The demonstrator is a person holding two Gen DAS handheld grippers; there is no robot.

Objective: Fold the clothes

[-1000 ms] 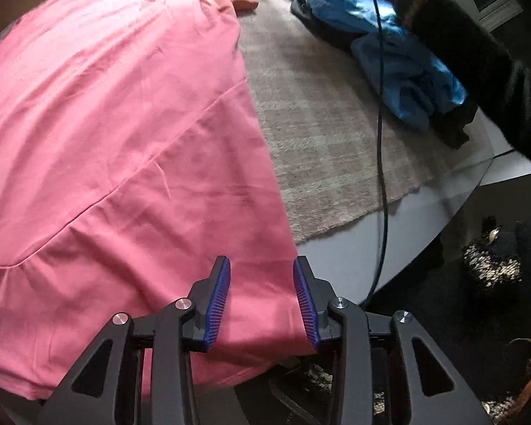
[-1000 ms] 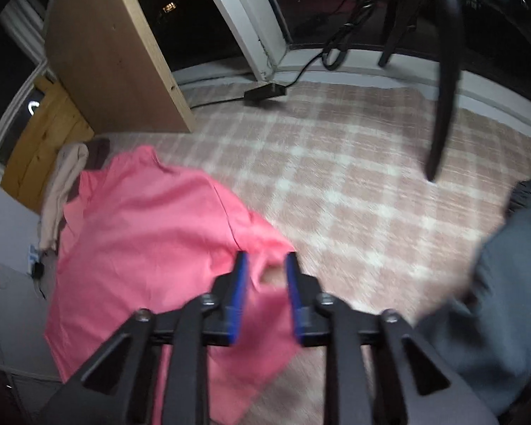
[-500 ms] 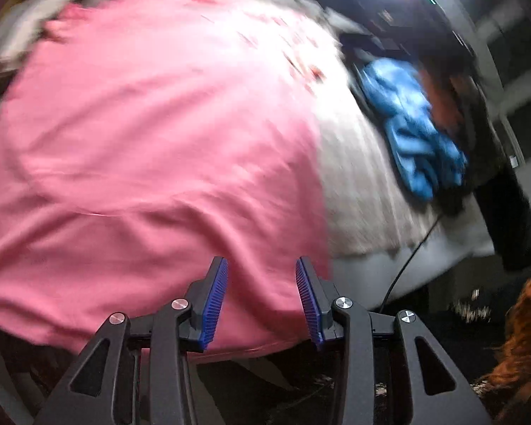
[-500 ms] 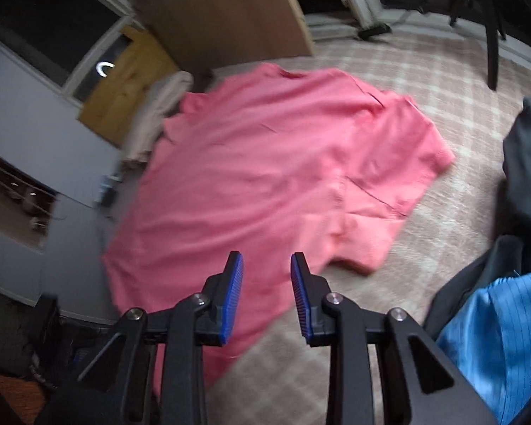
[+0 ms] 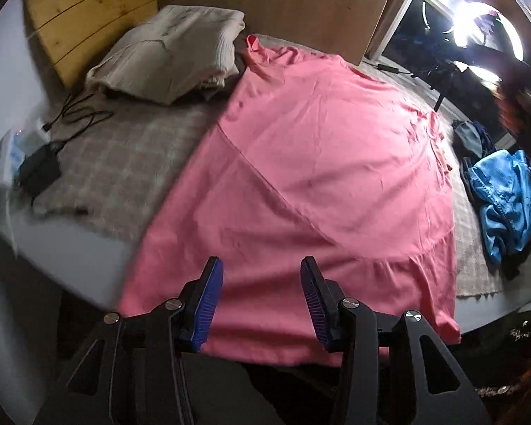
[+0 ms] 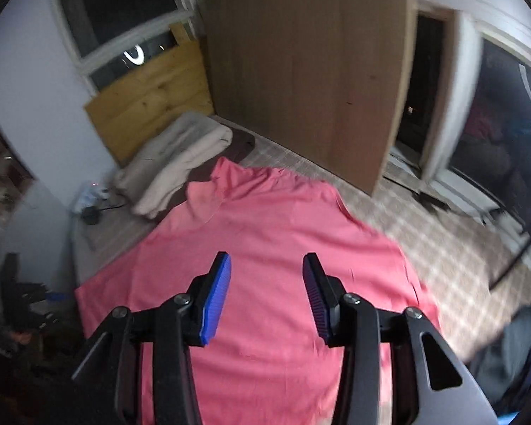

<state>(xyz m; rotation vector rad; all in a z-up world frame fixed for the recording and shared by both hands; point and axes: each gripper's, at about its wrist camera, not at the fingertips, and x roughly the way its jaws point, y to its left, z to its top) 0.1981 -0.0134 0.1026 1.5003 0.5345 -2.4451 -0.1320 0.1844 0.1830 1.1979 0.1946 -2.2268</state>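
Bed [image 5: 99,184] first: checked cover, wooden headboard at the far end, wardrobe panel beside it. A pillow [image 5: 170,60] lies at the far left corner, a charger and cables on the left margin, a blue heap [image 5: 502,198] of clothes on the right margin.

Dress [image 5: 318,163], pink, spread flat and nearly filling the middle of the bed. Its long axis runs away from me: hem at the near edge, partly hanging over it, neckline far up beside the pillow. A seam crosses the skirt on a slant. In the right view the dress [image 6: 265,248] shows the same lie, the collar end far, a side edge near the bare checked cover on the right.

Left tongs [image 5: 262,297] hover above the hem, tipped down at it, jaws partly apart and just been opening, nothing between the pads. Right tongs [image 6: 265,297] hang over the body of the dress further up, jaws likewise partly apart, just opened wider, nothing gripped.

My reading: the left is nearer the hem corners, the right nearer the side and sleeve. A lengthwise fold looks the natural start. Room is good to the right of the dress; on the left the pillow and cables crowd the far end, and the overhanging hem could slip off.
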